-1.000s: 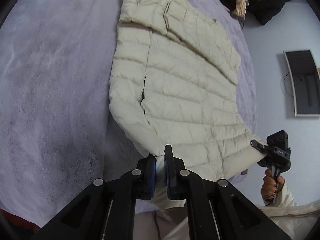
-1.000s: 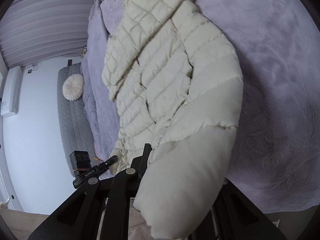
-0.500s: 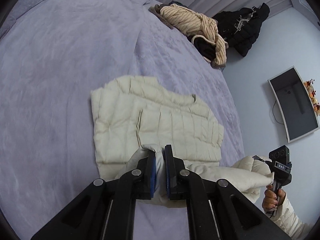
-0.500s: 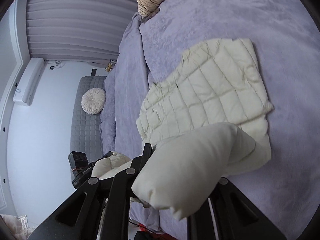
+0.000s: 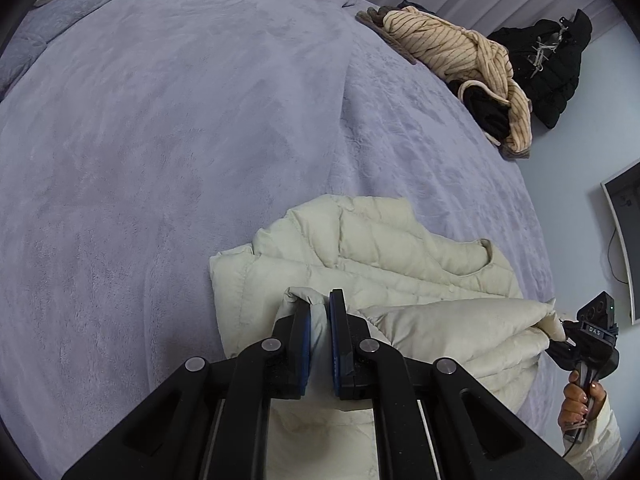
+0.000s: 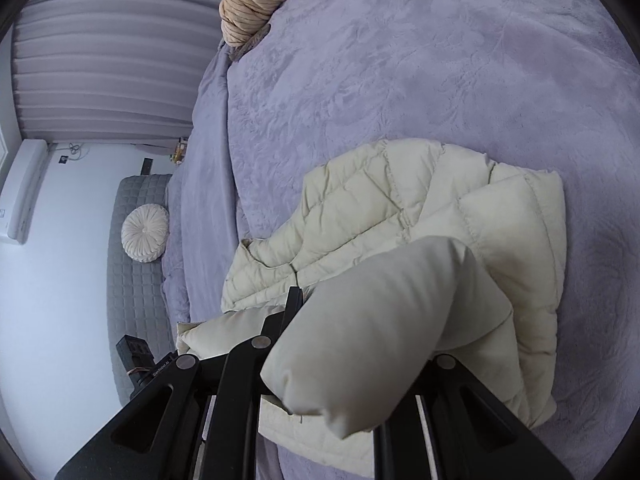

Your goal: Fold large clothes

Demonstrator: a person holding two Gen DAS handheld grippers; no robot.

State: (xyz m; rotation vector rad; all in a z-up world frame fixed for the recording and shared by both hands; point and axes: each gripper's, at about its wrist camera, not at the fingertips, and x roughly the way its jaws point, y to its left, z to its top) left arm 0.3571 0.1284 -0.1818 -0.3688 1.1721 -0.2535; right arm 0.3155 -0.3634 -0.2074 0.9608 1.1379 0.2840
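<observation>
A cream quilted puffer jacket [image 5: 384, 256] lies on a lilac bed cover [image 5: 160, 140], its lower half lifted and folded toward the collar. My left gripper [image 5: 319, 312] is shut on the jacket's hem edge. My right gripper [image 5: 560, 334] shows in the left wrist view at far right, shut on the other hem corner. In the right wrist view the jacket [image 6: 400, 208] bulges over my right gripper [image 6: 320, 300] and hides its right finger; the left finger [image 6: 294, 300] shows. The left gripper [image 6: 138, 360] shows low at the left there.
A heap of striped beige clothes [image 5: 460, 52] and a black jacket [image 5: 548, 60] sit at the bed's far edge. A grey bench [image 6: 132, 240] with a round cushion [image 6: 144, 232] stands beside the bed. A wall screen [image 5: 624, 236] is at right.
Both grippers have carried the jacket's hem up and forward over its body, toward the collar. The jacket went from lying flat and long to folded roughly in half.
</observation>
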